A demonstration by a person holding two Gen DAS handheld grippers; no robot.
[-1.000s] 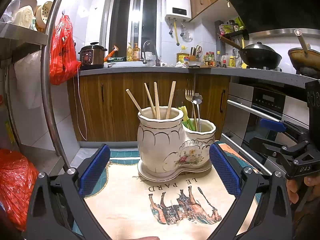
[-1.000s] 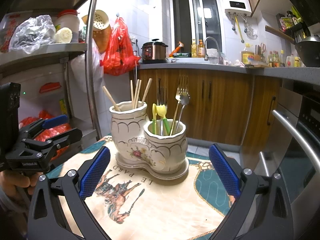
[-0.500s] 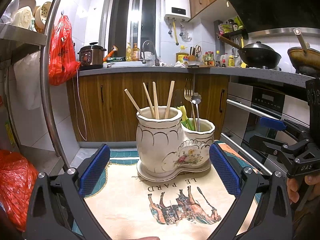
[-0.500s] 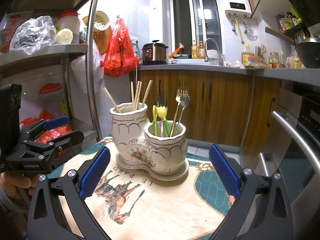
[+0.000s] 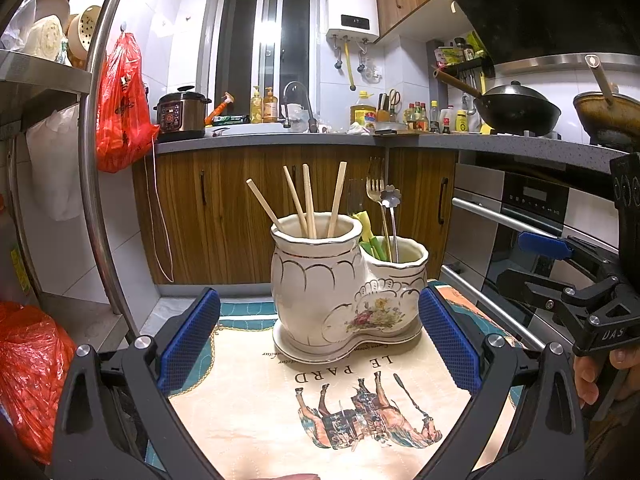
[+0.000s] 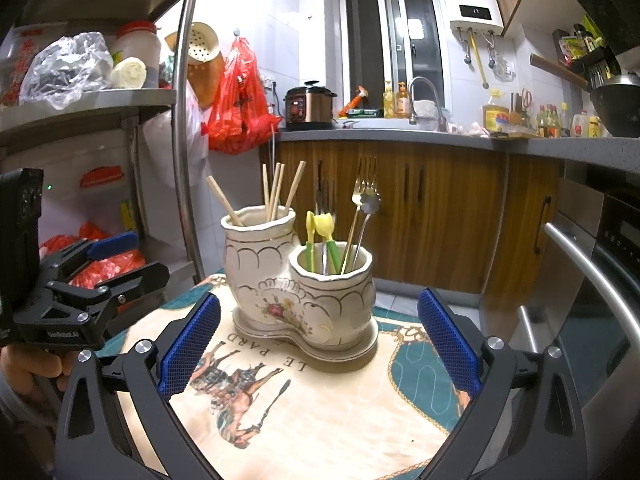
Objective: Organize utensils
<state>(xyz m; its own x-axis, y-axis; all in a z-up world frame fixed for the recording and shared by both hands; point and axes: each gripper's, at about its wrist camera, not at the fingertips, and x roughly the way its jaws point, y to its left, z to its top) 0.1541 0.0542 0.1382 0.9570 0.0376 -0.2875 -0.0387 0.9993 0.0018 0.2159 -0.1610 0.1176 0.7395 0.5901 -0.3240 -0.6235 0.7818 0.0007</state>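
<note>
A cream two-pot ceramic holder (image 5: pixel 344 284) (image 6: pixel 296 280) stands on a printed cloth (image 5: pixel 280 400) (image 6: pixel 340 408). Its taller pot carries several wooden chopsticks (image 5: pixel 308 204) (image 6: pixel 276 192). The lower pot carries a fork (image 5: pixel 375 196) (image 6: pixel 362 192), a flower-ended metal spoon (image 5: pixel 390 200) (image 6: pixel 370 204) and yellow-green plastic utensils (image 5: pixel 370 234) (image 6: pixel 320 236). My left gripper (image 5: pixel 320 344) is open just in front of the holder, with nothing between its blue pads. My right gripper (image 6: pixel 320 344) is also open and empty before the holder.
A steel shelf post (image 5: pixel 94 160) (image 6: pixel 184 140) and red bags (image 5: pixel 28 372) stand on the left. An oven with a bar handle (image 5: pixel 516 224) (image 6: pixel 592 276) is on the right. Wooden cabinets (image 5: pixel 224 216) run behind under a cluttered counter.
Both grippers stay open and nearly still. The holder has drifted very slightly in each view.
</note>
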